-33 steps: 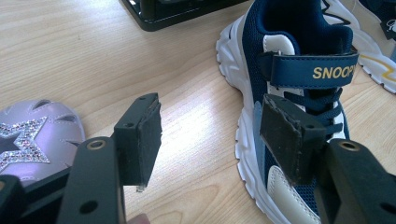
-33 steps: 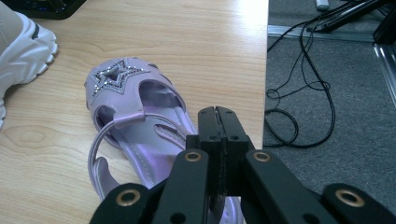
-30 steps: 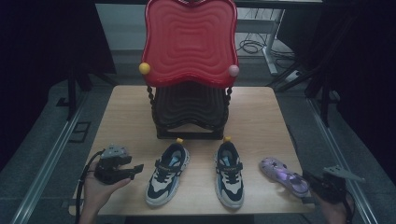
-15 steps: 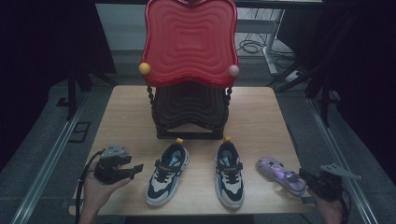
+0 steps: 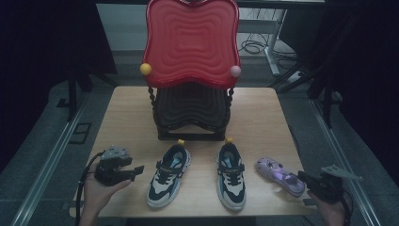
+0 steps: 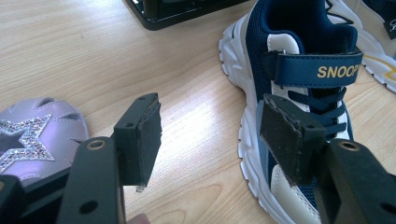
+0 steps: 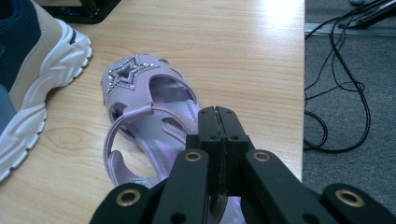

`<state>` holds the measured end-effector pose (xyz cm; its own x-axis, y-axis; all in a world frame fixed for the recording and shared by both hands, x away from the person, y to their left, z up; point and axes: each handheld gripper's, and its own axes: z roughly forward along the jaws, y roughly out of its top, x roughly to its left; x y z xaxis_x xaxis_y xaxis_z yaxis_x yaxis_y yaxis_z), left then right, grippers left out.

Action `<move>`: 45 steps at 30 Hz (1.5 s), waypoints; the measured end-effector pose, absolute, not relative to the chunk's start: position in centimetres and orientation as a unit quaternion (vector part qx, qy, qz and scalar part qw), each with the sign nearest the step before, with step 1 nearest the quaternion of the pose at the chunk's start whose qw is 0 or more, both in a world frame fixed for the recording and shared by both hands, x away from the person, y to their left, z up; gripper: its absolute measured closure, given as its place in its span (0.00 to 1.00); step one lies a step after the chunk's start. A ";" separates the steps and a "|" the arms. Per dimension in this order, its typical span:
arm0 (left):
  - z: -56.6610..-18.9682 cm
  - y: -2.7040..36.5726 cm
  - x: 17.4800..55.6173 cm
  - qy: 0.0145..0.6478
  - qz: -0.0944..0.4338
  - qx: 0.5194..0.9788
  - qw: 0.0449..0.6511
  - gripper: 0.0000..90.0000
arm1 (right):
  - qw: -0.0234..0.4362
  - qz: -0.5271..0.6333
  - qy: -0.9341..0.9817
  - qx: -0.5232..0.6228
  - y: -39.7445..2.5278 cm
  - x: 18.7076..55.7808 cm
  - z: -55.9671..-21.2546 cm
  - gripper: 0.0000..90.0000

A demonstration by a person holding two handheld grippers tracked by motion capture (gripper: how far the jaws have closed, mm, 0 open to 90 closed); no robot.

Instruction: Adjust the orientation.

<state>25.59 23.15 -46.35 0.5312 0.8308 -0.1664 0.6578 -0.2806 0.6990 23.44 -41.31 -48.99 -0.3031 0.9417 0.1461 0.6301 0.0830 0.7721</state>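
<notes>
purple sandal point(image 7: 149, 116) — right tool point(image 7: 218, 140) closed over it

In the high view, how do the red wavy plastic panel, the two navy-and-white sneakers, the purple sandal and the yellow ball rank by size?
1. Red wavy plastic panel
2. Left navy-and-white sneaker and right navy-and-white sneaker, which look alike
3. Purple sandal
4. Yellow ball

Glossy lilac plastic sandal point(image 7: 149, 116) (glittery star), mesh-and-rubber sneaker point(image 6: 299, 93), matt wood-grain table point(image 7: 224, 42).
</notes>
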 end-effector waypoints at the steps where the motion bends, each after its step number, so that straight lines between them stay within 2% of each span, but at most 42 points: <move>1: -46.3 23.2 25.6 0.471 0.116 0.791 0.373 0.43 | 0.200 0.389 0.708 0.554 -41.3 23.4 -49.0 1.00; 8: -46.3 23.1 25.6 0.470 0.115 0.791 0.373 0.43 | 0.213 0.380 0.707 0.557 -42.1 23.5 -49.4 1.00; 30: -46.2 23.5 25.5 0.473 0.117 0.790 0.374 0.43 | 0.190 0.384 0.711 0.558 -42.3 22.5 -49.2 1.00; 36: -46.2 23.7 25.5 0.476 0.119 0.787 0.375 0.43 | 0.225 0.393 0.705 0.545 -41.7 22.7 -49.0 1.00; 45: -45.8 24.2 25.1 0.482 0.128 0.781 0.375 0.43 | 0.225 0.408 0.716 0.520 -40.7 23.0 -48.4 0.96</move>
